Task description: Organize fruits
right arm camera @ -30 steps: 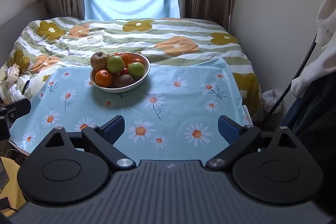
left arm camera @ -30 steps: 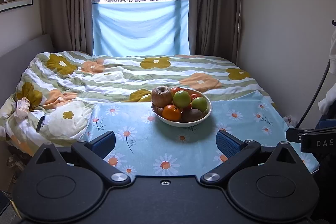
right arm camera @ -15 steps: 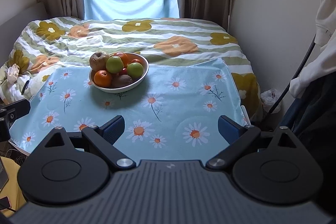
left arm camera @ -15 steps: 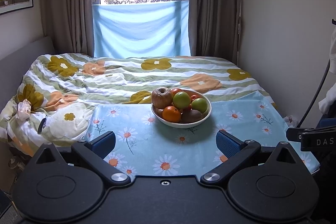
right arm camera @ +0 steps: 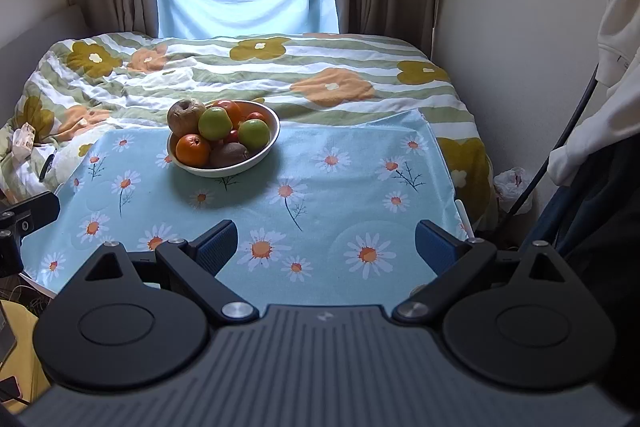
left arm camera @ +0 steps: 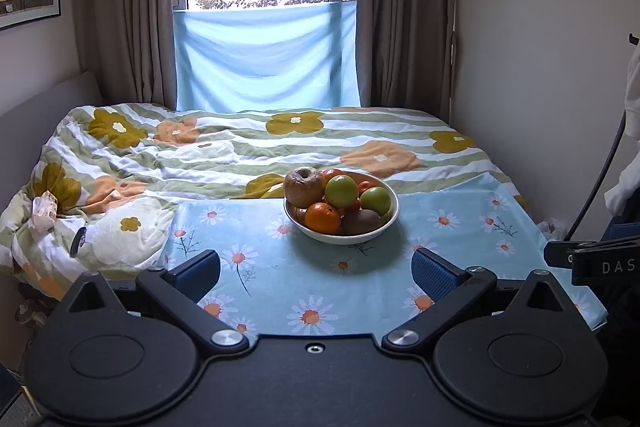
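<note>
A white bowl (left arm camera: 384, 227) (right arm camera: 268, 151) heaped with fruit stands on a light blue daisy cloth (left arm camera: 280, 267) (right arm camera: 332, 195) spread on a bed. In it are a brown wrinkled apple (left arm camera: 304, 186) (right arm camera: 185, 115), two green apples (left arm camera: 341, 190) (right arm camera: 215, 123), an orange (left arm camera: 322, 217) (right arm camera: 192, 149), a kiwi (left arm camera: 361, 221) (right arm camera: 228, 154) and red fruit half hidden behind. My left gripper (left arm camera: 316, 269) is open, short of the bowl. My right gripper (right arm camera: 326, 247) is open, farther back and to the bowl's right. Both hold nothing.
The flowered duvet (left arm camera: 224, 151) is rumpled at the left. Walls close in on the right (left arm camera: 540, 47), with a dark cable (right arm camera: 560, 147) and hanging clothes (right arm camera: 616, 19). The other gripper's body (left arm camera: 600, 261) shows at the left view's right edge.
Both views have crept slightly forward toward the bowl, and the left one has tilted up a little. The fruit has not moved and both grippers stay open.
</note>
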Demonstrator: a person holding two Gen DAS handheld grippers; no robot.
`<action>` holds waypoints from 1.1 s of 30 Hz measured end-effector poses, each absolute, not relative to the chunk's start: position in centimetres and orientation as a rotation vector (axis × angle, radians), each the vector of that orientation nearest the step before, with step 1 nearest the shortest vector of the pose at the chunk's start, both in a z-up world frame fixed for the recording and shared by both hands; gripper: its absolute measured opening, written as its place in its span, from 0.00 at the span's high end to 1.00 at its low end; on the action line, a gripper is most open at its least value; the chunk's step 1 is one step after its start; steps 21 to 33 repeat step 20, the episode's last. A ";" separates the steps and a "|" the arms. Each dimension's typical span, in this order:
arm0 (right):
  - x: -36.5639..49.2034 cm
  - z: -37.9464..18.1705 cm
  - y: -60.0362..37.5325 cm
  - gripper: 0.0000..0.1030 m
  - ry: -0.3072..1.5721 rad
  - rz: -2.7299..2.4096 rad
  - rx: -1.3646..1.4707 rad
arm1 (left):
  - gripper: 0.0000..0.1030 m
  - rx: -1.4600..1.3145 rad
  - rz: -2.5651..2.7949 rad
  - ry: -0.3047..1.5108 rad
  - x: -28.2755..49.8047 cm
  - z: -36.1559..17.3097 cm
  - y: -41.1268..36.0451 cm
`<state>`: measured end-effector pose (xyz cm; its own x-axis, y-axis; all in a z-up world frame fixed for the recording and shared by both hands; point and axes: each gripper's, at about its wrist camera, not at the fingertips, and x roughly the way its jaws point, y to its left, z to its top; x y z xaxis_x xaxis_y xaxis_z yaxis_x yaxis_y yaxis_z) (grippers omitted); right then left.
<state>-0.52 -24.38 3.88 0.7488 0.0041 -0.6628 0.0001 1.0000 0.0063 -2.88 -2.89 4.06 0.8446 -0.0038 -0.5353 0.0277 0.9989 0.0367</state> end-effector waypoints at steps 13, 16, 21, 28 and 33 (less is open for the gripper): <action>-0.6 3.9 -24.4 0.00 0.723 0.005 0.015 | 0.00 0.050 -0.019 0.565 -3.3 4.1 -3.1; -0.6 3.9 -24.4 0.00 0.722 0.005 0.015 | 0.00 0.040 -0.017 0.564 -3.2 4.3 -2.9; -0.6 4.0 -24.4 0.00 0.720 0.008 0.020 | 0.00 0.036 -0.009 0.558 -3.4 4.5 -2.7; -0.6 4.0 -24.4 0.00 0.720 0.008 0.020 | 0.00 0.036 -0.009 0.558 -3.4 4.5 -2.7; -0.6 4.0 -24.4 0.00 0.720 0.008 0.020 | 0.00 0.036 -0.009 0.558 -3.4 4.5 -2.7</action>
